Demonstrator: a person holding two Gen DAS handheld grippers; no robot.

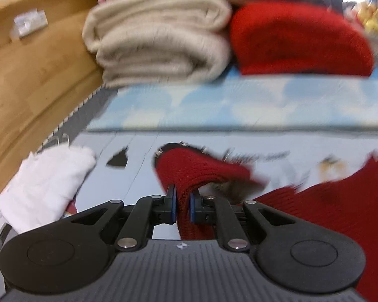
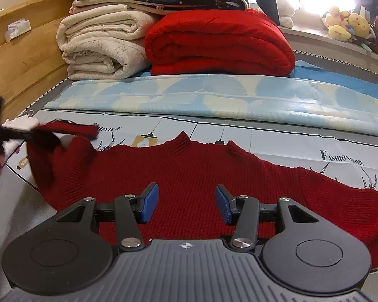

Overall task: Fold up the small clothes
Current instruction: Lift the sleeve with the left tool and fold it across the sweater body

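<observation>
Red sweater (image 2: 189, 176) lay spread flat on the printed sheet (image 2: 277, 146) covering the bed, neck pointing toward the folded stacks at the far end. Left gripper (image 1: 182, 205) had its jaws clamped on the left sleeve (image 1: 196, 171), lifting the cuff end off the sheet; left view was motion-blurred. Right gripper (image 2: 186, 205) hovered over the sweater body, jaws wide apart, holding nothing. Small white garment (image 1: 45, 183) sat beside the sleeve at the left edge. Beige blankets (image 2: 100, 47) and red blanket (image 2: 219, 42) were stacked well beyond the sweater, out of the way.

Step in hand looked like folding the left sleeve in across the body. To do it well: keep the grip firm near the cuff, carry the sleeve low and straight toward the chest so the knit doesn't twist, lay it flat before letting go. Right gripper could pin the body near the shoulder so it doesn't drag. Thick knit will likely bunch if pulled fast.
</observation>
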